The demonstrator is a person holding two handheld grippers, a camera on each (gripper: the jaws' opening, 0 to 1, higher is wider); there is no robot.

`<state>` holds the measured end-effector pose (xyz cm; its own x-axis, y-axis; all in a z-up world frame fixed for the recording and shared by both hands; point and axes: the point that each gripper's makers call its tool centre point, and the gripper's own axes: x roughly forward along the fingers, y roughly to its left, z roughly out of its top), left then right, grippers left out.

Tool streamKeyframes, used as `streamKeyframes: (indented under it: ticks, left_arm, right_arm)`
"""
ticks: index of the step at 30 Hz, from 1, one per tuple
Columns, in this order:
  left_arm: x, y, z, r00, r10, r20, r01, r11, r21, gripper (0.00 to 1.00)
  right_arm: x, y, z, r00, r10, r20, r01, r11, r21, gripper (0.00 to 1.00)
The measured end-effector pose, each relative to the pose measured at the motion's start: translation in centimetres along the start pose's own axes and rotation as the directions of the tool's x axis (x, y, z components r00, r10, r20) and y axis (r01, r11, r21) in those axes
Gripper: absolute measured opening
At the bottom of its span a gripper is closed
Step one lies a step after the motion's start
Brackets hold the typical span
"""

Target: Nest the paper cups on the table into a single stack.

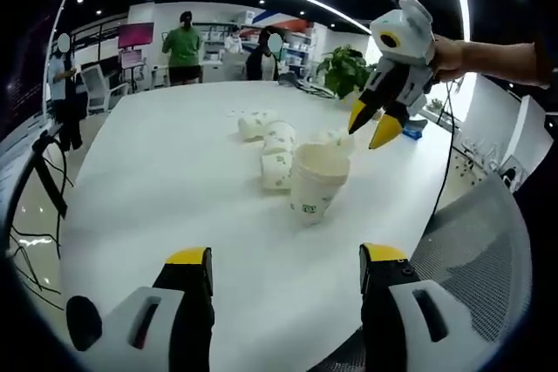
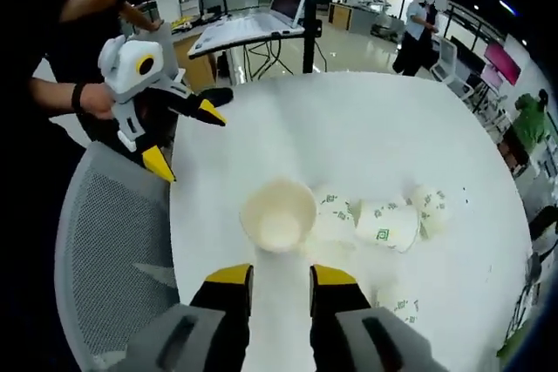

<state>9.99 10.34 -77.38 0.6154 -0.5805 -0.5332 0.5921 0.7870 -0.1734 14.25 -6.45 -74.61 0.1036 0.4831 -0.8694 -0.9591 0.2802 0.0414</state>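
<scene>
1. White paper cups with small green marks are on a big white table [image 1: 157,172].
2. In the left gripper view, one upright cup [image 1: 317,182] stands a little right of the middle of the frame. Its open mouth faces up.
3. Behind it, more cups lie on their sides in a loose row [image 1: 272,147] that runs toward the upper middle of the frame.
4. The left gripper [image 1: 286,272] comes up from the bottom of that view. Its yellow-tipped jaws are spread wide and hold nothing — the upright cup is well past them.
5. The right gripper [image 1: 375,124] hangs in the upper right of that view, held by a hand [image 1: 449,57]. Its yellow tips point down, close above the upright cup, and are a little apart with nothing between them.
6. In the right gripper view, the same upright cup [image 2: 278,214] is in the middle, just above the jaw tips. The tipped cups [image 2: 388,224] lie to its right.
7. The right gripper [image 2: 281,280] rises from the bottom there — a narrow gap shows between its jaws.
8. The left gripper [image 2: 183,141] is in the upper left of that view, jaws wide apart.
9. A grey mesh chair [image 2: 109,241] sits at the table's edge on the left.
10. People [image 1: 183,45] stand far back in the room, near a green plant [image 1: 344,67].
</scene>
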Motion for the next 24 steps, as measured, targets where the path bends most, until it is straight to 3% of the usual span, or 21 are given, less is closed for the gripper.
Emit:
streamKeyframes:
  ticks: [6,12,17,24]
  left_arm:
    - [0.3,0.1,0.3,1.0,-0.001,-0.012,0.001,1.0,0.024,0.66]
    - [0.6,0.6,0.5,1.0,0.006,-0.027,-0.005,0.999,0.051,0.65]
    - [1.0,1.1,0.7,0.999,0.012,-0.045,-0.008,0.996,0.086,0.65]
    - [2.2,2.0,1.0,0.996,0.015,-0.091,0.002,0.983,0.183,0.63]
  right_arm:
    - [0.0,0.2,-0.6,0.998,-0.025,0.055,0.016,0.986,0.168,0.26]
    - [0.5,-1.0,-1.0,0.995,-0.038,0.094,0.008,0.951,0.308,0.26]
    - [1.0,-1.8,-1.2,0.994,-0.053,0.1,0.014,0.932,0.361,0.26]
    - [2.0,-3.4,-1.1,0.989,-0.057,0.135,-0.015,0.879,0.476,0.26]
